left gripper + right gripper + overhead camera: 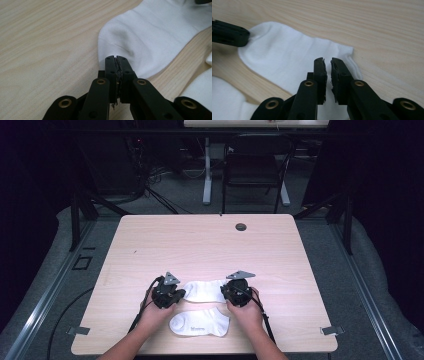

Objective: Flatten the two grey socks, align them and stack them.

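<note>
A white sock lies flat across the near half of the wooden table, between my two grippers. My left gripper is at its toe end. In the left gripper view the left gripper has its jaws pressed together on the edge of the sock, where the fabric creases toward the tips. My right gripper is at the cuff end. The right gripper stands over the sock with a narrow gap between its pads and nothing pinched. A second white sock lies nearer the person, between the wrists.
A round cable hole sits near the table's far edge. Behind the table stand a black chair and a white desk leg. The second sock shows in the right gripper view at lower left.
</note>
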The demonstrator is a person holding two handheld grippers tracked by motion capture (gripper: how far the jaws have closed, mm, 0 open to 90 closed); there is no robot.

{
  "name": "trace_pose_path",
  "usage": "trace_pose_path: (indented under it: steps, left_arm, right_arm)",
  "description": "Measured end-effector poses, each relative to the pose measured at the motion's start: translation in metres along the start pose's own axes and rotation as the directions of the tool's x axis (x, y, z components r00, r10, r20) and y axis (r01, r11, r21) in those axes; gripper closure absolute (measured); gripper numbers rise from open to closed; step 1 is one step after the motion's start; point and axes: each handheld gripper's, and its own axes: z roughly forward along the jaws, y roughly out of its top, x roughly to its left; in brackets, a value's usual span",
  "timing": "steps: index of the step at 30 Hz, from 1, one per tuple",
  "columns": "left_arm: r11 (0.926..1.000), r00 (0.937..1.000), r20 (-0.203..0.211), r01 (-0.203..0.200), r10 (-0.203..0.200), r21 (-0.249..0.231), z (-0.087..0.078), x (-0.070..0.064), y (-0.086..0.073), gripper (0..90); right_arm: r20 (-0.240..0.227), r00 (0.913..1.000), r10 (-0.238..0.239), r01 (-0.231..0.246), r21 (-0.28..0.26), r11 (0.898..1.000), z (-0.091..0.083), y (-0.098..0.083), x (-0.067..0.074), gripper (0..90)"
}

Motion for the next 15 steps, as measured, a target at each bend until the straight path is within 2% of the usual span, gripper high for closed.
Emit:
trace_pose_path:
  steps: [6,9,15]
  left_arm:
    - [1.0,0.9999,0.01,0.002,-0.002,-0.003,-0.001,0.001,-0.002,87.9]
    - [1.0,0.9999,0.01,0.005,-0.005,-0.008,-0.003,0.002,-0.004,87.9]
    - [0.9999,0.9998,0.014,0.011,-0.011,-0.002,-0.006,0.002,-0.006,87.4]
  right_arm:
    - [0.047,0.9981,0.038,-0.039,0.012,0.999,0.006,-0.003,-0.013,82.9]
    - [0.031,0.9963,0.081,-0.081,0.006,0.997,0.005,-0.005,-0.021,84.5]
    - [0.04,0.995,0.092,-0.092,0.007,0.996,0.002,-0.007,-0.026,86.4]
